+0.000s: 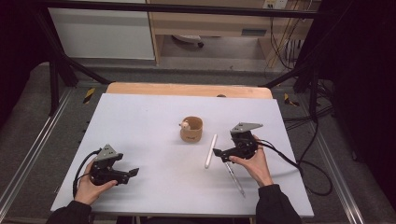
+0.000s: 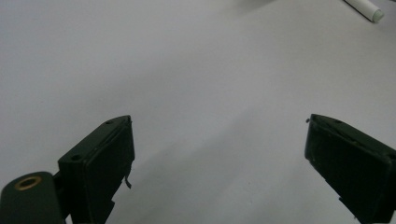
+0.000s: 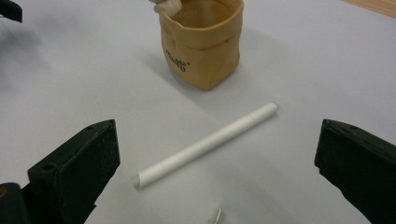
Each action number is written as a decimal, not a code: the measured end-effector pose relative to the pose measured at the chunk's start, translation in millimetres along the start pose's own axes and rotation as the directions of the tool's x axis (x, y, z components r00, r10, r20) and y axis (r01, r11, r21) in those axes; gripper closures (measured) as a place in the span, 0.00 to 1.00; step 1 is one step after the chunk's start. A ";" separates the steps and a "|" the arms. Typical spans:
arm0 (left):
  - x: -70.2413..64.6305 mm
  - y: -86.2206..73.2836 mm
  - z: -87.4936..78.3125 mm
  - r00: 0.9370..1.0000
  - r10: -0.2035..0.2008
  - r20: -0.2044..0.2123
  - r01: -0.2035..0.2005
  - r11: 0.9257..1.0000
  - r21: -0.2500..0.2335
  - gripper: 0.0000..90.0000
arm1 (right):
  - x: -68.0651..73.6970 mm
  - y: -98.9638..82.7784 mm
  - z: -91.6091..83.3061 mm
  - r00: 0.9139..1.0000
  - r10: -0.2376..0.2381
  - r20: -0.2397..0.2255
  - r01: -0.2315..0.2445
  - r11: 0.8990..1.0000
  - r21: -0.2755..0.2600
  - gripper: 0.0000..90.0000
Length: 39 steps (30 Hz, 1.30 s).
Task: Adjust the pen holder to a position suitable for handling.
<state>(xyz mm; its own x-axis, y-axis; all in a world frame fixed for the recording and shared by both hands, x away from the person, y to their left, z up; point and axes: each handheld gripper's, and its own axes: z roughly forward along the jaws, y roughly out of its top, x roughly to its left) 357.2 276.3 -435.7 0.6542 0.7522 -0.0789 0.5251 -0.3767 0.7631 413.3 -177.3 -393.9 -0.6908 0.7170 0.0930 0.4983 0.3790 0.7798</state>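
Leftmost, the left gripper (image 1: 132,172) rests low at the near left of the desk (image 1: 140,121), held in the person's left hand (image 1: 91,186), its jaws spread wide and empty over bare white surface; in the left gripper view only the tip of the white pen (image 2: 366,8) peeks in at the far upper corner, so this gripper is well apart from everything and unlikely to disturb anything unless it sweeps across. Toward the middle stands a small tan pouch (image 1: 191,129), soft-sided and upright, with a pale little object (image 1: 185,124) perched at its rim; being light and floppy, it could tip or slide if nudged. Just right of it lies the white pen (image 1: 210,150), flat on the desk and pointing roughly toward the pouch. The right gripper (image 1: 215,152) hovers beside the pen's near end, jaws released and straddling it loosely in the right gripper view, not yet touching. Since the pen is round and smooth, a close that lands off-centre would likely roll it away or flick it toward the pouch, I judge. Further right, under the right hand (image 1: 254,163), a thin metallic pen (image 1: 235,178) lies close by the white one; it could be knocked or caught by mistake.
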 end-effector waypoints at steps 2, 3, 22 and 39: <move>-1.6 1.2 1.0 1.000 -0.001 0.000 0.001 1.000 0.003 0.09 | -4.0 -8.7 -4.2 1.000 0.001 -0.007 -0.001 1.000 0.003 0.01; -2.6 1.9 1.8 1.000 -0.002 0.001 0.002 1.000 0.003 0.09 | -5.6 -13.3 -6.0 1.000 0.004 -0.003 -0.004 1.000 0.002 0.01; -33.0 23.9 22.9 0.999 0.039 0.018 -0.040 0.998 0.057 0.10 | -31.2 -79.4 -35.4 0.998 0.067 0.011 -0.067 0.998 0.012 0.01; -50.5 39.4 35.6 0.997 0.065 0.037 -0.067 0.996 0.057 0.10 | -16.4 -81.9 -39.7 1.000 0.022 -0.006 -0.021 0.999 0.033 0.05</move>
<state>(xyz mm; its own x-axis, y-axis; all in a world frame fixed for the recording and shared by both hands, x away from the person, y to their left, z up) 364.2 204.2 -424.4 0.7064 0.7058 -0.0531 0.5104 -0.4559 0.7292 362.9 -243.3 -434.7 -0.6828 0.7217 0.1134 0.5299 0.3825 0.7569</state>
